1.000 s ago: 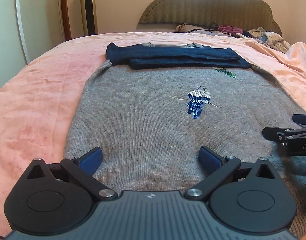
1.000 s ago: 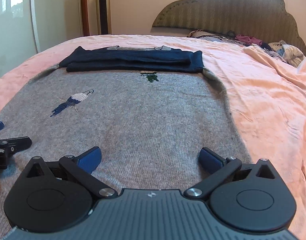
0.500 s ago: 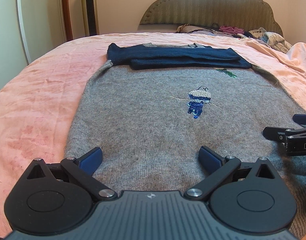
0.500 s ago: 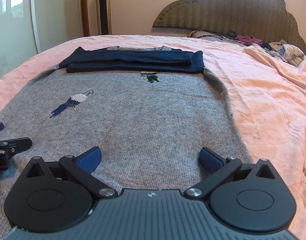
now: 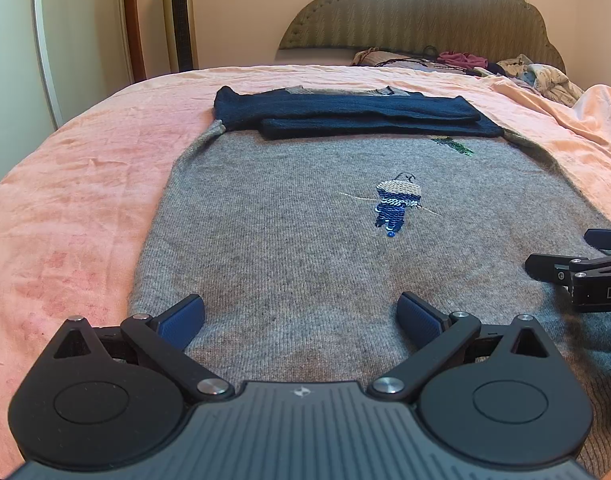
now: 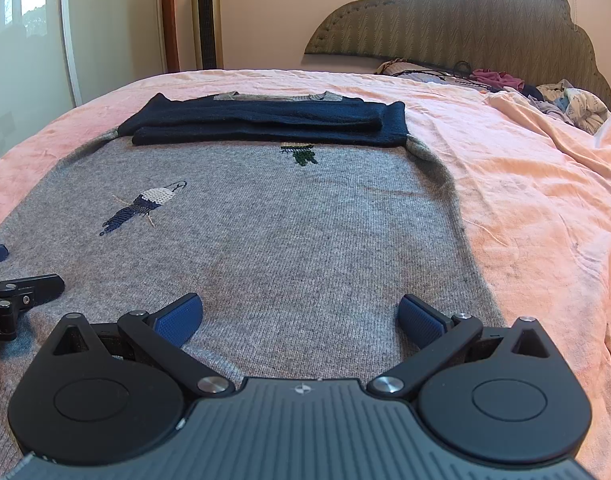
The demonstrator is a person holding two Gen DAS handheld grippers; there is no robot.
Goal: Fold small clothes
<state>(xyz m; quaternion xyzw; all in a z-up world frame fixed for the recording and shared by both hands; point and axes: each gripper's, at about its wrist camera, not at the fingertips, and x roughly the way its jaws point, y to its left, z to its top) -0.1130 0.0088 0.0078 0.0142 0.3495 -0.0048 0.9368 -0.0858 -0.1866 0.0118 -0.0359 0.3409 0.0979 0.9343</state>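
Note:
A grey knit sweater lies flat on the pink bed, its navy sleeves folded across the far end. A sequin bird decorates the front. My left gripper is open, hovering low over the sweater's near left hem. My right gripper is open too, over the near right hem. Nothing sits between either pair of blue pads. Each gripper shows at the edge of the other's view: the right one, the left one.
The pink bedspread surrounds the sweater. A heap of loose clothes lies by the padded headboard. A tower fan and a wardrobe door stand beyond the bed's left side.
Both grippers have stayed open and nearly still over the hem, with only a slight drift of the views. The sweater has not moved.

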